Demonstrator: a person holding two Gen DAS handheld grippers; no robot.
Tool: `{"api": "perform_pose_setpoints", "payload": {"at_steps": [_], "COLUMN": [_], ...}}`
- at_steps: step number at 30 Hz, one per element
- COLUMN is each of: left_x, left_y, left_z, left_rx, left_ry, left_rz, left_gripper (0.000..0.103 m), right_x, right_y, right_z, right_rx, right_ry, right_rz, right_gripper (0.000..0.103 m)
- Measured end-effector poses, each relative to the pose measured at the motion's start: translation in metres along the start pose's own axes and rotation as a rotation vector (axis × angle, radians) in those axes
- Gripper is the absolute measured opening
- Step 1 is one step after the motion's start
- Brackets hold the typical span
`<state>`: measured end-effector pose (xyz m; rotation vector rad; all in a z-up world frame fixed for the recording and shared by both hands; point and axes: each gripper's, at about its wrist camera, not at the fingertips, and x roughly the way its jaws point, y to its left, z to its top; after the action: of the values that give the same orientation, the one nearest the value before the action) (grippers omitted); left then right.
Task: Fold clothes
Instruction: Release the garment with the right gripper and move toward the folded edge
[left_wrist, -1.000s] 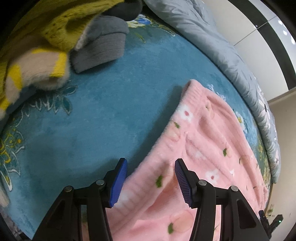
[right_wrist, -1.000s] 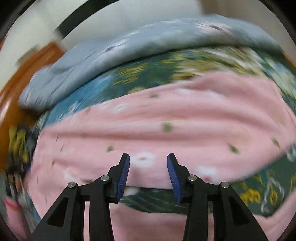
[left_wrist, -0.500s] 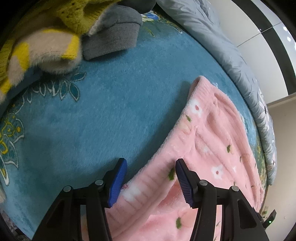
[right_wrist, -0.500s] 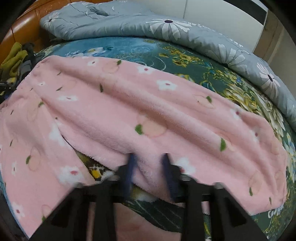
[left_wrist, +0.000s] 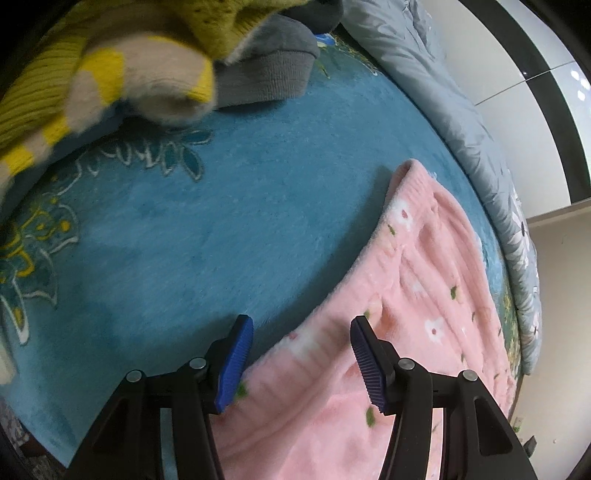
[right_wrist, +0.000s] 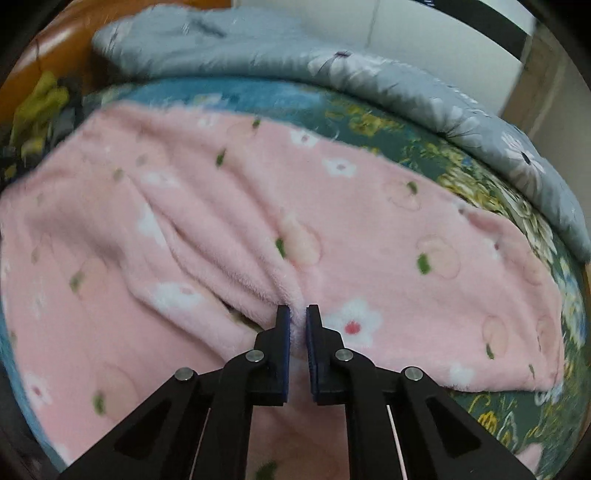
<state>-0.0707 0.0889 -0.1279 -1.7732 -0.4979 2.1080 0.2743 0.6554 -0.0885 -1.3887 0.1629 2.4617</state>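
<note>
A pink fleece garment with flowers and peaches (right_wrist: 369, 229) lies spread on the bed. My right gripper (right_wrist: 297, 325) is shut on a pinched fold of its fabric, which bunches between the blue pads and pulls creases toward them. In the left wrist view the garment's ribbed waistband edge (left_wrist: 373, 258) runs diagonally across the blue blanket (left_wrist: 221, 240). My left gripper (left_wrist: 301, 354) hovers open astride that edge. Pink cloth lies between the pads without either pad pressing it.
A pile of knitwear sits at the far left of the blanket: a yellow sweater (left_wrist: 44, 74) and a grey garment (left_wrist: 266, 74). A grey flowered quilt (right_wrist: 369, 74) lies bunched along the bed's far side. A wooden headboard (right_wrist: 55, 44) shows behind it.
The right gripper's jaws went from open over the pink cloth to shut on a fold of it, and its view rolled. The left gripper slid along the waistband toward the knitwear pile, still open.
</note>
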Motion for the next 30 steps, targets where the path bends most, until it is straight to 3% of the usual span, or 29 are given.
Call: {"api": "perform_pose_setpoints", "payload": {"at_steps": [4,5,7,16,19,23,26,30], "left_x": [-0.019,-0.022,-0.029,-0.040,-0.036,-0.023,-0.021,-0.016], "left_y": [0.010,0.014,0.030,0.062,0.061,0.054,0.047,0.042], "left_z": [-0.017,-0.023,-0.037,-0.065,-0.075,-0.084,-0.088,-0.091], "left_rx": [0.013,0.012,0.006,-0.054,-0.044,-0.039,-0.023,-0.056], "left_ry": [-0.026,-0.030,-0.031,-0.030,-0.018,0.038,0.026,0.025], "left_rz": [-0.015,-0.020,-0.035,-0.110,-0.136,-0.208,-0.226,-0.319], "left_gripper": [0.059,0.060,0.060,0.061,0.061,0.061,0.061,0.059], "right_x": [-0.043,-0.056,-0.080,-0.171,-0.176,-0.159,-0.143,-0.138], "right_y": [-0.012,-0.016,-0.026,-0.087,-0.102,-0.112,-0.114,-0.115], "right_z": [-0.011,-0.020,-0.049,-0.212,-0.255,-0.284,-0.285,-0.284], "right_rx": [0.152,0.203,0.326,0.895,1.089,1.275,1.320,1.369], "right_ry": [-0.103,-0.131,-0.173,-0.273,-0.301,-0.329,-0.331,-0.384], "right_rz": [-0.016,-0.017,-0.039,-0.261,-0.216,-0.087,-0.038,0.008], "right_gripper": [0.017,0.024,0.031,0.037,0.039,0.041,0.041,0.042]}}
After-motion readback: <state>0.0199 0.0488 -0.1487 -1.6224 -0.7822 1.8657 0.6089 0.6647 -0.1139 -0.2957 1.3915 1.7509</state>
